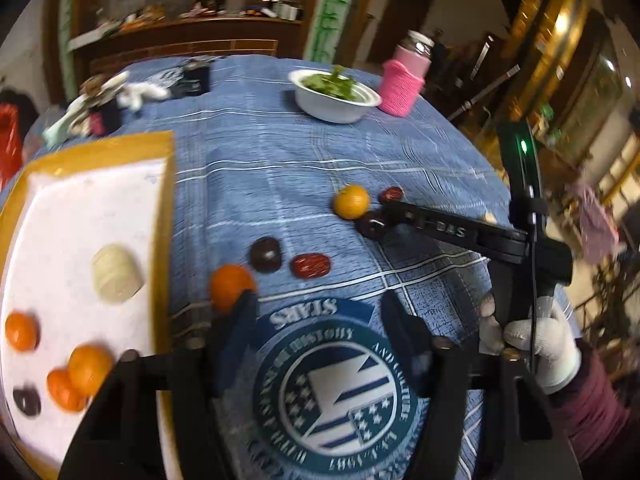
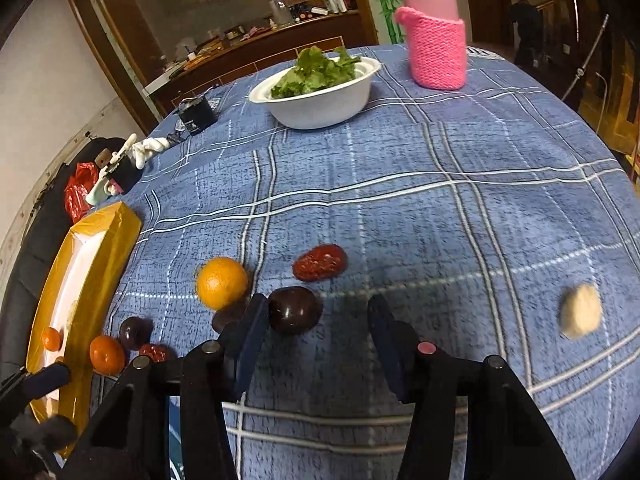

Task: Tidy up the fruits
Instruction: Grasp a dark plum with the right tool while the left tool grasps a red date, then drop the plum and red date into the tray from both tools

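Fruit is split between two places. Sorted into the yellow-rimmed tray [image 1: 162, 208] at the left of the tabletop [image 1: 280, 152]: three oranges [image 1: 22, 331], one dark plum [image 1: 26, 401] and one pale, cream-coloured piece [image 1: 117, 273] that cannot be identified.

Outstanding on the blue checked cloth, per the left wrist view: a near orange [image 1: 231, 286], a dark plum [image 1: 265, 254] and a red date [image 1: 310, 265] in a cluster just beside the tray; further off, a second orange [image 1: 351, 201], another red date [image 1: 391, 195] and a plum at the tip of the right tool [image 1: 378, 222]. The right wrist view adds a pale piece [image 2: 581, 311] lying well apart at the right.

Left tool [image 1: 316, 316]: jaws parted, nothing between them, the near orange just outside its left finger. Right tool [image 2: 316, 320]: jaws parted and empty, the far dark plum [image 2: 295, 310] against the inside of its left finger, not clamped. A white-gloved hand [image 1: 536, 344] holds the right tool.

Assessment: task roughly half done, with about seven items left to move. The salad bowl [image 2: 320, 96] and pink-sleeved flask [image 2: 438, 50] at the far side appear unconnected with the job.
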`<control>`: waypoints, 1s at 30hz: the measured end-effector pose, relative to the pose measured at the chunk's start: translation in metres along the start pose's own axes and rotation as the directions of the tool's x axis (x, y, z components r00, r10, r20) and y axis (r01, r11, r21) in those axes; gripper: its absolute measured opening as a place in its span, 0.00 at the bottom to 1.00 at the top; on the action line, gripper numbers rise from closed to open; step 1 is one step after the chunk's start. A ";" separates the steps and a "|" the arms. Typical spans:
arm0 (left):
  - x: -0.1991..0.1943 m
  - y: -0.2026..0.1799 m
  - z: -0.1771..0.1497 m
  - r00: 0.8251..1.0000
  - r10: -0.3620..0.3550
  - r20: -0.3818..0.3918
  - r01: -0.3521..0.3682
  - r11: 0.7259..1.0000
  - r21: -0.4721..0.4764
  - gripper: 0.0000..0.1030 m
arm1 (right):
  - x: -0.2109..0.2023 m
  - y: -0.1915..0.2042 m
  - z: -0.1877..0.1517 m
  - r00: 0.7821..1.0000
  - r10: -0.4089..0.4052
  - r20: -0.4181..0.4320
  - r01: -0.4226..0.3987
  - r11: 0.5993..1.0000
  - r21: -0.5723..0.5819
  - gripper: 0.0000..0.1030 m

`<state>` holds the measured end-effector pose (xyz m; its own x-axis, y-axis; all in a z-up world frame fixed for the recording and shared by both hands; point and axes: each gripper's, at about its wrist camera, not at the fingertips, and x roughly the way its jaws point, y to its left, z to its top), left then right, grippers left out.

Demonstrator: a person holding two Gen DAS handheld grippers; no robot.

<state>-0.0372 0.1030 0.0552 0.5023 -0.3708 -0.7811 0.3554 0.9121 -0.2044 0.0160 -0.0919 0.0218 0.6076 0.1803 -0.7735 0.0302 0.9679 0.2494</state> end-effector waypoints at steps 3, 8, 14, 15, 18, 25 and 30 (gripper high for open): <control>0.019 -0.012 0.007 1.000 0.001 -0.021 0.000 0.999 0.043 0.43 | 0.004 0.005 0.002 1.000 -0.003 0.004 0.003 1.000 -0.025 0.54; 0.047 -0.015 0.015 0.997 0.052 -0.048 -0.048 0.995 0.088 0.43 | 0.004 0.007 0.000 0.999 0.033 0.004 -0.032 0.999 -0.037 0.34; 0.064 -0.018 0.013 0.991 0.129 -0.043 -0.122 0.982 0.147 0.43 | -0.003 0.011 -0.003 0.999 0.041 0.014 -0.040 0.997 -0.062 0.26; 0.063 -0.019 0.012 0.989 0.143 -0.036 -0.136 0.979 0.150 0.35 | -0.003 0.008 -0.003 0.998 0.055 0.011 -0.055 0.997 -0.048 0.26; 0.059 -0.021 0.010 0.987 0.163 -0.008 -0.160 0.975 0.157 0.25 | -0.007 -0.003 -0.001 0.995 0.101 0.010 -0.101 0.995 0.000 0.26; 0.024 -0.009 0.007 0.995 0.083 0.051 -0.085 0.996 0.034 0.25 | -0.013 -0.024 0.000 0.977 0.210 0.022 -0.211 0.971 0.110 0.26; -0.015 0.022 -0.003 0.993 0.054 0.101 -0.045 0.995 -0.090 0.25 | -0.013 -0.028 -0.003 0.953 0.302 0.021 -0.302 0.940 0.157 0.26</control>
<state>-0.0394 0.1288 0.0606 0.5983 -0.3365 -0.7272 0.2599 0.9400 -0.2211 0.0052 -0.1210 0.0234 0.6045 0.4608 -0.6498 -0.0304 0.8285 0.5592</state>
